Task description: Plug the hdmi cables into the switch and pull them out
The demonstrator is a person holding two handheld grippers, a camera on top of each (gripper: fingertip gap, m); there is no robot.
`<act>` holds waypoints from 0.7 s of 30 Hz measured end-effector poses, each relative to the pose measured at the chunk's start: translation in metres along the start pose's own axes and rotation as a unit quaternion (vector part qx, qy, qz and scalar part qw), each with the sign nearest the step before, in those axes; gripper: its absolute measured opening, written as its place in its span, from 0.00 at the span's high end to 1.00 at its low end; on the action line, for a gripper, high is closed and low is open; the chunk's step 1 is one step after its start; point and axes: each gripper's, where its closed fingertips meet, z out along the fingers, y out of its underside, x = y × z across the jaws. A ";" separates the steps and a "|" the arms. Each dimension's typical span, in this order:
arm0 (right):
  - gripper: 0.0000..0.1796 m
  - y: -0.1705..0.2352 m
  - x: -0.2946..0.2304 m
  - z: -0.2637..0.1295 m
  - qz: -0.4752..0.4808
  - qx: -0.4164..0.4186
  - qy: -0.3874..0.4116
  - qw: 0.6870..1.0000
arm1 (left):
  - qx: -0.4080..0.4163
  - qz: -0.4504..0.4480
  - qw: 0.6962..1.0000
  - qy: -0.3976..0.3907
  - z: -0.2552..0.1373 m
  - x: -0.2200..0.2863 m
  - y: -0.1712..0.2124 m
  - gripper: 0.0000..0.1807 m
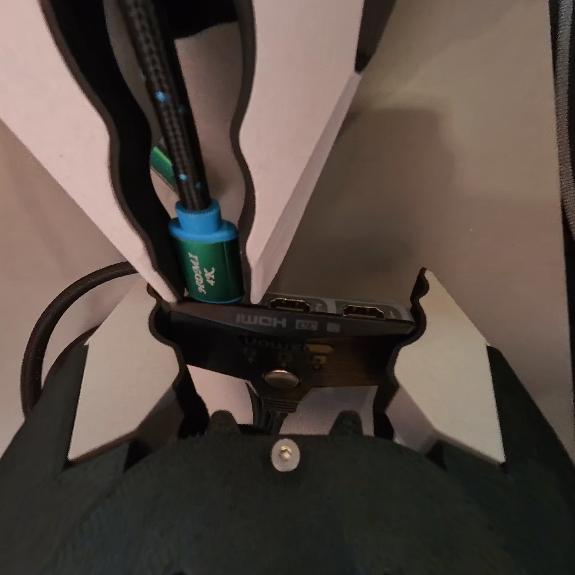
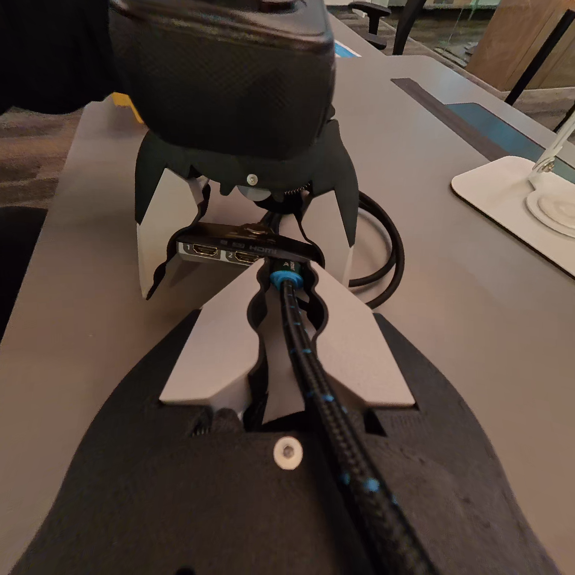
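Observation:
My left gripper (image 1: 289, 311) is shut on the black HDMI switch (image 1: 280, 336) and holds it by its two short ends just above the grey table (image 2: 404, 155). My right gripper (image 2: 284, 267) is shut on the green HDMI plug (image 2: 287, 266) with a blue collar and a black braided cable (image 2: 314, 367). The plug (image 1: 211, 270) meets the switch (image 2: 264, 244) at its third port; its metal tip is hidden. Two neighbouring ports (image 1: 289, 305) (image 1: 362, 311) are empty. The right gripper (image 1: 214, 295) comes in from the top of the left wrist view.
The switch's own black cable (image 2: 389, 242) loops on the table behind it and also shows in the left wrist view (image 1: 40, 342). A white base plate with a stand (image 2: 497, 199) sits at the right. A blue and dark strip (image 2: 497, 130) lies farther back.

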 end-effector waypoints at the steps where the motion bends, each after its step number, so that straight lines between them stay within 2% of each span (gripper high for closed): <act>1: 0.90 0.002 0.000 0.001 0.002 -0.005 0.003 1.000 | -0.001 -0.002 1.000 0.001 0.001 0.000 0.001 0.16; 14: 0.89 0.011 0.000 0.001 0.043 -0.035 0.074 0.996 | 0.004 0.004 1.000 -0.018 0.006 -0.004 0.003 0.17; 21: 0.90 0.010 -0.007 -0.003 0.036 -0.004 0.005 0.999 | 0.022 0.018 1.000 -0.001 0.007 0.005 -0.002 0.17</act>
